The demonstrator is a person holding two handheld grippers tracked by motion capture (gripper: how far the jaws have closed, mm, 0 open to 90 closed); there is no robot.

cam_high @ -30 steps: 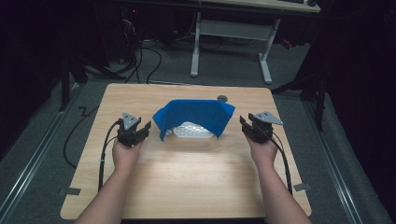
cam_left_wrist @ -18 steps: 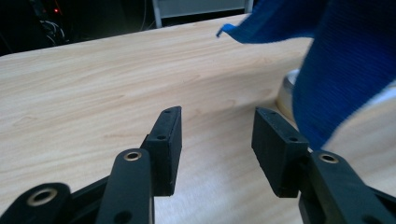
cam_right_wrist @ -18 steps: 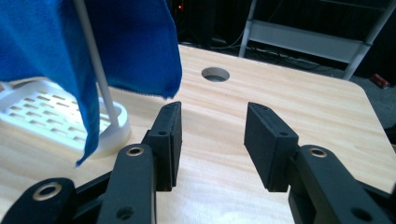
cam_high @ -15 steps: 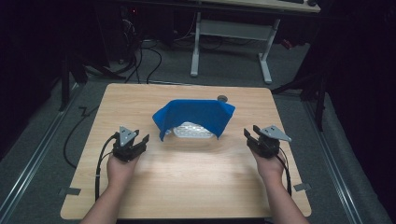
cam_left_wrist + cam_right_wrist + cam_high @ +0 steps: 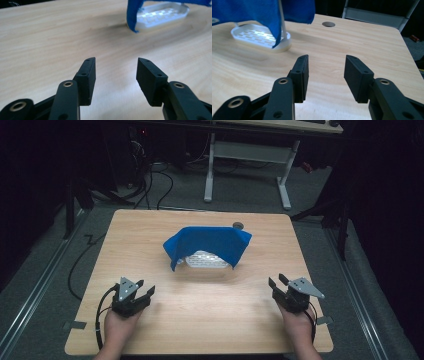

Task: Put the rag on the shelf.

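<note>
cloth [image 5: 210, 245]: soft, light, draped over rack [image 5: 205, 260] mid-tabletop | grab hanging corner | left gripper [image 5: 142, 291], right gripper [image 5: 276, 282]: jaws apart, empty, near front corners

Room was dark beyond the lit table [image 5: 150, 235], a light wood top with a round hole [image 5: 238, 225] near its far edge. Grey carpet [image 5: 45, 285] surrounded it. A metal rail [image 5: 35, 290] ran along the floor at left. Behind stood a white-legged desk [image 5: 247, 157]; black cables [image 5: 160, 180] lay beside it.
</note>
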